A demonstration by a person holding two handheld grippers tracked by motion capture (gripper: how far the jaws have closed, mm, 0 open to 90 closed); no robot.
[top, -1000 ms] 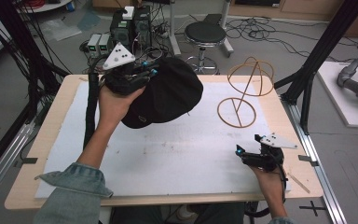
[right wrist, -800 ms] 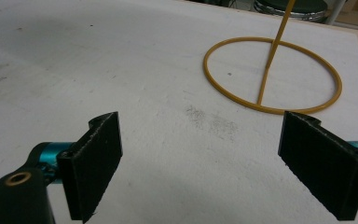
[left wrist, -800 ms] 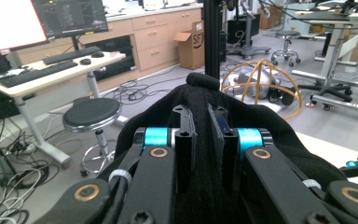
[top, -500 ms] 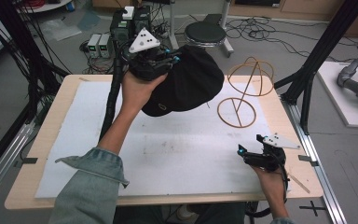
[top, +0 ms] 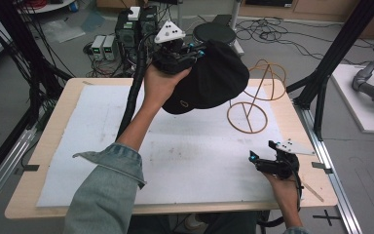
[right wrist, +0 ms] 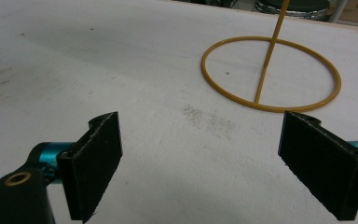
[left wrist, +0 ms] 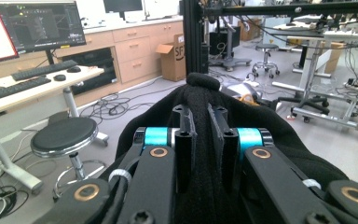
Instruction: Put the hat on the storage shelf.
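The black cap (top: pixel 209 78) hangs in the air above the far edge of the worktop (top: pixel 44 146), just beside the yellow wire stand (top: pixel 253 97). Your left gripper (top: pixel 187 53) has its jaws pressed together on the cap's fabric. Your right gripper (top: pixel 260 161) rests near the right front corner, jaws wide apart and holding nothing.
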